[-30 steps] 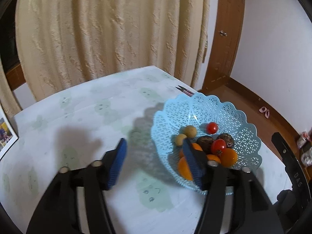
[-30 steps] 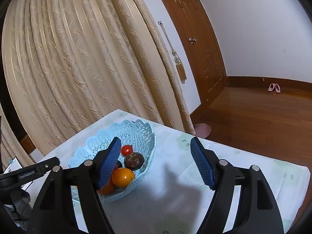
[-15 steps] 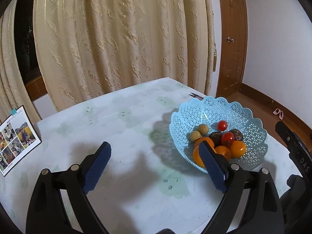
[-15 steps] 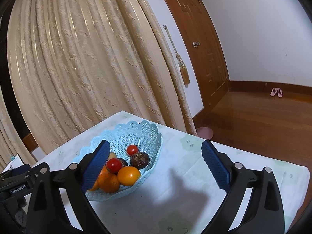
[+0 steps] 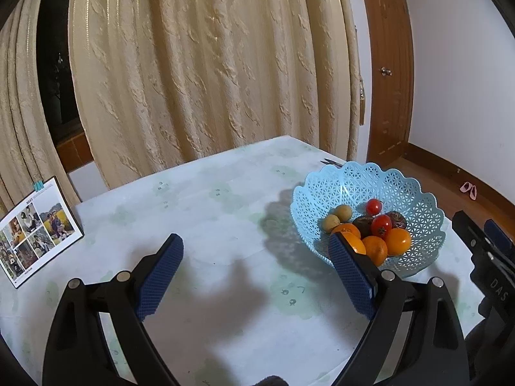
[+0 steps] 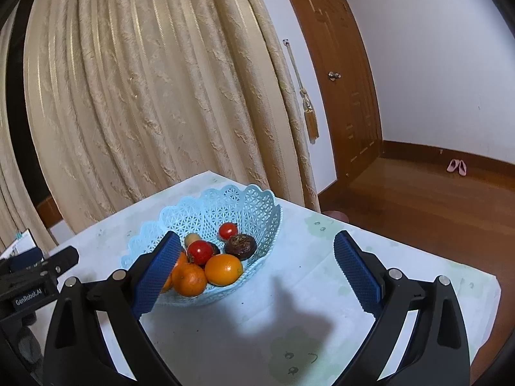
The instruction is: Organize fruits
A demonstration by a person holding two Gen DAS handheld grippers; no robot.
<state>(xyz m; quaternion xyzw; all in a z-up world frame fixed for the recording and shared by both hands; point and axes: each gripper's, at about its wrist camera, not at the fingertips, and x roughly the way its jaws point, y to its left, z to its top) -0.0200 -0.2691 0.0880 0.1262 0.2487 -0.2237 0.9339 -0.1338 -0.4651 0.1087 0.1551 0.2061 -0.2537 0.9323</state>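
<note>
A light blue lattice basket (image 5: 354,186) stands on the pale tablecloth and holds oranges (image 5: 397,241), small red tomatoes (image 5: 381,225), dark wrinkled fruits (image 5: 396,220) and two tan round fruits (image 5: 331,223). My left gripper (image 5: 254,247) hovers open over bare cloth to the left of the basket, and its right pad hides part of one orange. In the right wrist view the same basket (image 6: 225,206) lies ahead and to the left. My right gripper (image 6: 257,241) is open with nothing between its fingers, its left pad in front of the oranges (image 6: 223,269).
A standing photo card (image 5: 35,231) sits at the table's left edge. A thin dark tool (image 5: 331,161) lies behind the basket. Cream curtains hang behind the table. The table's right edge (image 6: 418,241) drops to a wooden floor. The other gripper's black body (image 5: 489,257) is at the right.
Both grippers' jaws have spread wider. The left gripper has pulled back from the basket and tilted up, bringing the photo card into view. The right gripper has backed off slightly.
</note>
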